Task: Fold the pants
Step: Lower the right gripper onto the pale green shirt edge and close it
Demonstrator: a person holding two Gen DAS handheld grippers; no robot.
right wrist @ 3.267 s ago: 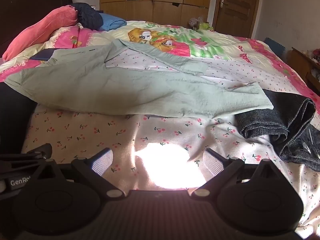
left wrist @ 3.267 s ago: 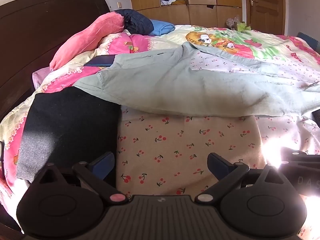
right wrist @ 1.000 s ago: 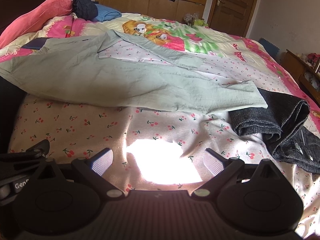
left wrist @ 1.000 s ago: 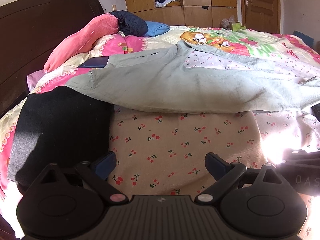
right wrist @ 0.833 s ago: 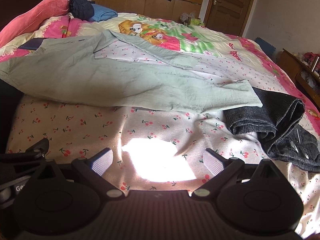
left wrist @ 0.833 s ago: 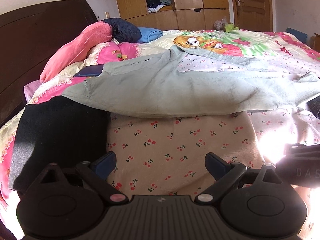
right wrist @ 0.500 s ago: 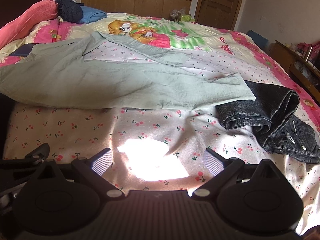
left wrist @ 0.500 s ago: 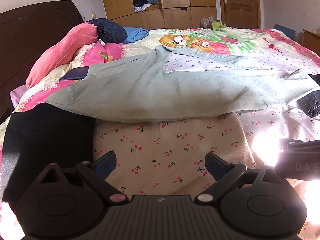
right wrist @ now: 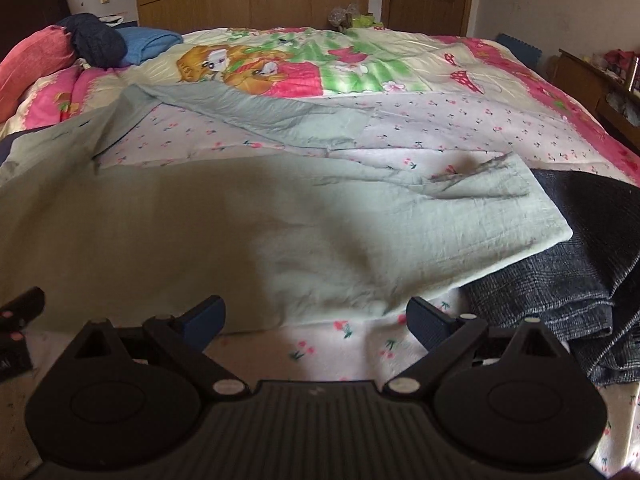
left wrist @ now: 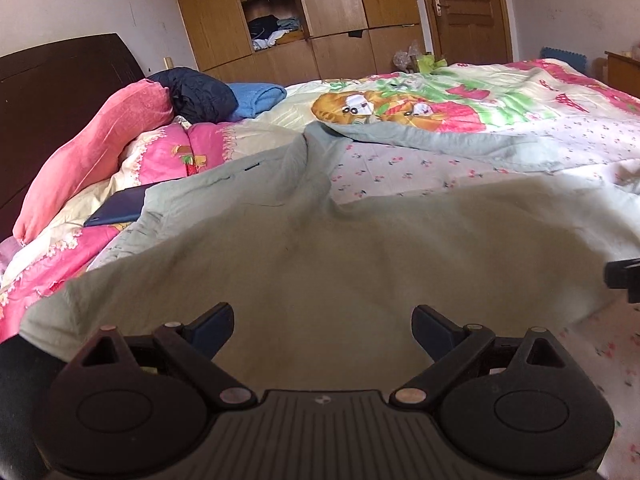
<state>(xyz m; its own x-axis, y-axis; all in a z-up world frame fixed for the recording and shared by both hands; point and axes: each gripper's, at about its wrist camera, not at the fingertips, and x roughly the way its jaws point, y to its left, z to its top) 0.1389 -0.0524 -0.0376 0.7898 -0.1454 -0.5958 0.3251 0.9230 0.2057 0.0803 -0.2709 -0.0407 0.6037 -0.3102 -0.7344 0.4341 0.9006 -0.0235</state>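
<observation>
The bed [right wrist: 500, 120], under a cartoon-print quilt and a cherry-print sheet, carries everything; across its near half lie the pale green pants [right wrist: 200, 216], spread wide and mostly flat, one leg running along the near edge toward the right, the other angling away up the quilt, the waist end off to the left by the pink pillow [left wrist: 92, 152]. The cloth looks thin, light and limp, crinkled like washed cotton; by my reckoning it will drape and sag from any hold, slide little on the sheet, and want two holds well apart to stay square. Just beside the near leg's cuff, partly under it, sits a pile of dark denim [right wrist: 572, 264], heavier stuff that could drag along if the cuff is lifted carelessly. The left claw [left wrist: 322, 326] hovers low over the near leg, spread wide, pinching nothing; the right claw [right wrist: 314, 322] is likewise spread and bare, at the leg's near hem. Sensible holds seem to be the hem edge near the cuff for the right, the near edge toward the waist for the left.
</observation>
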